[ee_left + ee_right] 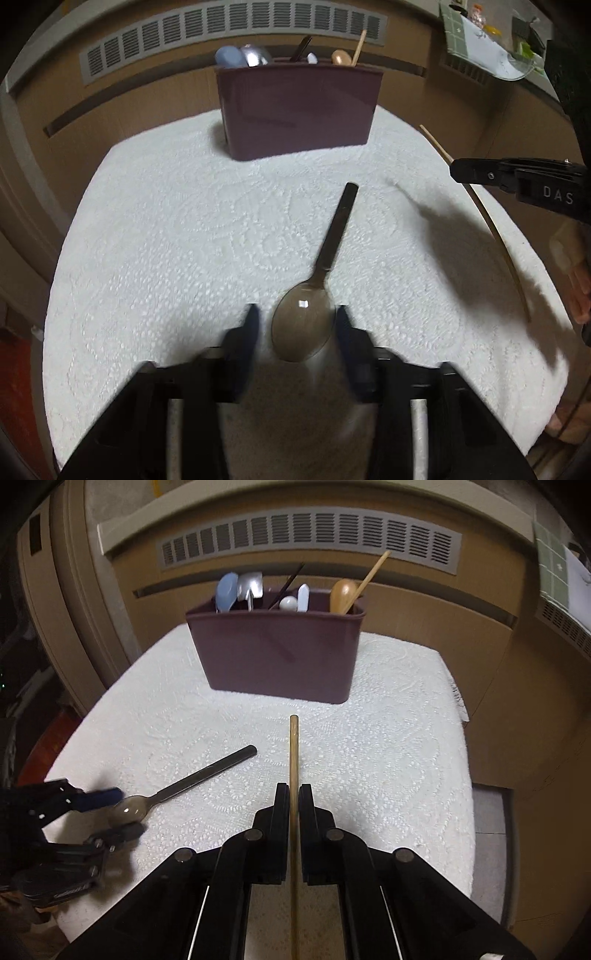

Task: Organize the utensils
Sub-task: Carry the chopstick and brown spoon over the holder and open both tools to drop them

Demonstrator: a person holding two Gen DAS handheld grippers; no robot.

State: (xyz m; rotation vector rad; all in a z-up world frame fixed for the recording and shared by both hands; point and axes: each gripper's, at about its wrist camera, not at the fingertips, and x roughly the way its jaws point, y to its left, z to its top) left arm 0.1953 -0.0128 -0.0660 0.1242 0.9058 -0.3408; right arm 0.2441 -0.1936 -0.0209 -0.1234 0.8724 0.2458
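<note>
A dark metal spoon (317, 291) lies on the white cloth, its bowl between the fingers of my left gripper (295, 321), which is open around it; the right finger is close to the bowl's edge. The spoon (192, 781) and left gripper (114, 812) also show at the left of the right wrist view. My right gripper (293, 794) is shut on a wooden chopstick (294, 746) and holds it above the cloth, pointing at the maroon utensil bin (277, 653). In the left wrist view the chopstick (491, 221) and right gripper (458, 170) are at the right.
The bin (299, 110) stands at the cloth's far edge and holds several utensils, including a wooden spoon (343, 594) and a chopstick (369, 578). Behind it is a wall heater with a vent grille (310, 535). The white cloth (388, 757) covers a small table.
</note>
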